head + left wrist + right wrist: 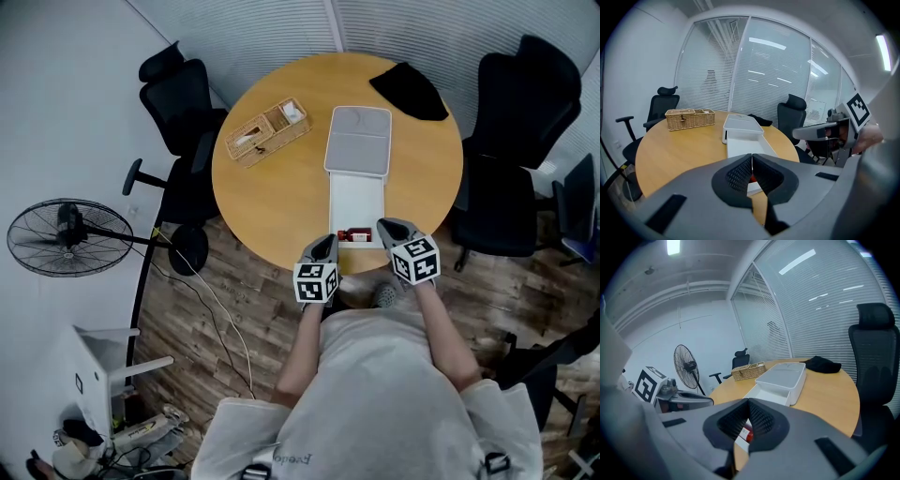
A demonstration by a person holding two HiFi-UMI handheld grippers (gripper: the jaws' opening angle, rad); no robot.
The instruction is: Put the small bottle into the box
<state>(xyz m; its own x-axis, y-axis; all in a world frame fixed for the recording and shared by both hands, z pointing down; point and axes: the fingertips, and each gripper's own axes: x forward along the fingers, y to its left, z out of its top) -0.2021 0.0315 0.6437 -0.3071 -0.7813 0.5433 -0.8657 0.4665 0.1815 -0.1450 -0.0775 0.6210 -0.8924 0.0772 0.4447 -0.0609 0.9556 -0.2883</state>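
Observation:
A small red bottle (354, 236) lies on its side at the near end of the white box's pulled-out tray (356, 199), close to the table's front edge. The box's lidded body (357, 141) stands behind the tray. My left gripper (325, 246) hangs just left of the bottle, shut and empty. My right gripper (389, 228) is just right of it, also shut and empty. In the left gripper view the jaws (752, 165) meet, with a red sliver of the bottle (751, 178) below them. The right gripper view shows closed jaws (748, 411) above the bottle (746, 431).
A wicker basket (266, 132) sits at the table's left back and a black cloth (410, 91) at the right back. Black office chairs (514, 141) stand on both sides of the round wooden table (272, 202). A floor fan (67, 236) is at the left.

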